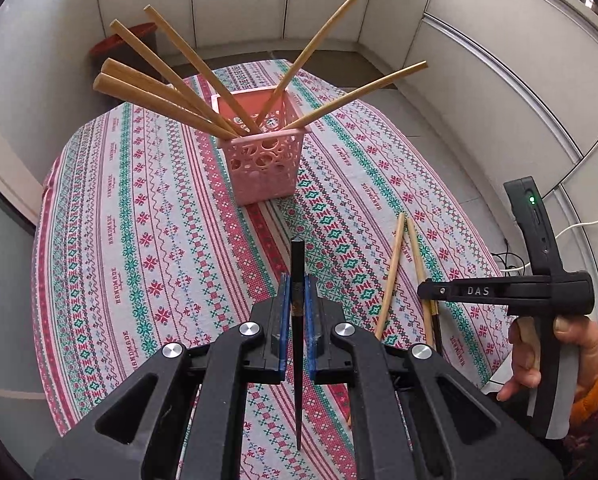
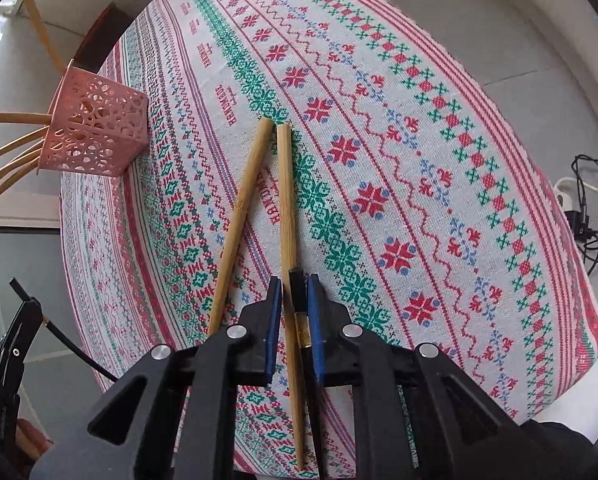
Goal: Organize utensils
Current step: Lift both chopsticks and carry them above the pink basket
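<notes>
Closest to you, your left claw (image 1: 297,300) is clamped on a black chopstick (image 1: 297,340) that runs lengthwise between its blue pads above the bench (image 1: 99,240). Your right claw (image 2: 295,312) is down on the patterned cloth, its pads closed around a second black chopstick (image 2: 297,296), with one of two bamboo chopsticks (image 2: 287,200) lying inside the same gap. Farther back, a pink perforated basket (image 1: 265,164) stands upright on the bench, holding six wooden chopsticks (image 1: 171,96) that fan outward over its rim.
</notes>
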### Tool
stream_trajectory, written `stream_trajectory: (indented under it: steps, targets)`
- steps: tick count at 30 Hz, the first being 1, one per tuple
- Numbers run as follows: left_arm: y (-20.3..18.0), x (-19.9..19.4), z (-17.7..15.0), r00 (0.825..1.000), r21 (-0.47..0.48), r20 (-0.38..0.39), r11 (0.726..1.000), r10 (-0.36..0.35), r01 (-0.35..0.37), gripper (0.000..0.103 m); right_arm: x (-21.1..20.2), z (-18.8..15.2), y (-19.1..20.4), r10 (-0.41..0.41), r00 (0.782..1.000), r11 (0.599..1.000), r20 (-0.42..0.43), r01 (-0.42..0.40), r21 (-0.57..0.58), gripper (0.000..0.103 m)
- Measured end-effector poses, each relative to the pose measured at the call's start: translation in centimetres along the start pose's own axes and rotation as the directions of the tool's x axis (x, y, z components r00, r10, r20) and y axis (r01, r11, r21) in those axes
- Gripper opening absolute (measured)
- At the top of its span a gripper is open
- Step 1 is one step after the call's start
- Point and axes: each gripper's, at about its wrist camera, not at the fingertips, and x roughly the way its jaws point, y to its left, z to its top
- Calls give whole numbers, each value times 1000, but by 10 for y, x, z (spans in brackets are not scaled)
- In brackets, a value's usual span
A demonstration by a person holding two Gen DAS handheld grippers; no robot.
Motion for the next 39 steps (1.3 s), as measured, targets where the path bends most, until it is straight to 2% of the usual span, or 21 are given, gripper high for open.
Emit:
stream_trajectory:
  steps: [4, 7, 9, 10, 15, 19, 22, 25, 30, 35, 39]
  targets:
    - [-1, 2, 0, 1000, 6, -6, 1000, 3, -3, 6, -2, 3, -23, 122, 992, 988, -37, -118, 100, 21]
    - [1, 4, 0, 1000, 0, -11, 1000, 6, -6, 6, -4, 4, -33, 151, 987, 982, -49, -144, 124, 21]
    - [2, 6, -1, 1000, -4, -14, 1000, 9, -9, 6, -6, 4, -35, 138, 989, 985, -48, -131, 115, 20]
    - [3, 7, 0, 1000, -6, -15, 1000, 10, -10, 6, -6, 3, -35, 117, 992, 988, -45, -112, 107, 13]
    - [2, 4, 1, 1000, -10, -2, 1000, 6, -6, 6, -11, -7, -14, 33, 999, 999, 6, -33, 9, 9]
    - [1, -1, 0, 1000, -12, 7, 1000, 6, -6, 6, -17, -9, -8, 6, 999, 1000, 44, -6, -9, 9]
    - [3, -5, 0, 1000, -20, 17, 1000, 6, -6, 6, -33, -14, 3, 40, 995, 999, 95, -36, -37, 9]
    - [4, -12, 2, 999, -32, 37, 999, 4, -3, 6, -56, -16, 16, 83, 985, 994, 150, -70, -88, 9]
    - [3, -31, 8, 995, -43, 96, 999, -6, 11, 6, -87, -27, 29, 156, 969, 981, 192, -128, -147, 9]
    - [5, -60, 15, 984, -49, 176, 999, -16, 25, 6, -131, -37, 56, 228, 938, 955, 260, -163, -249, 8]
    - [7, -85, 22, 971, -51, 238, 999, 4, 9, 6, -166, -44, 83, 270, 912, 928, 308, -162, -335, 8]
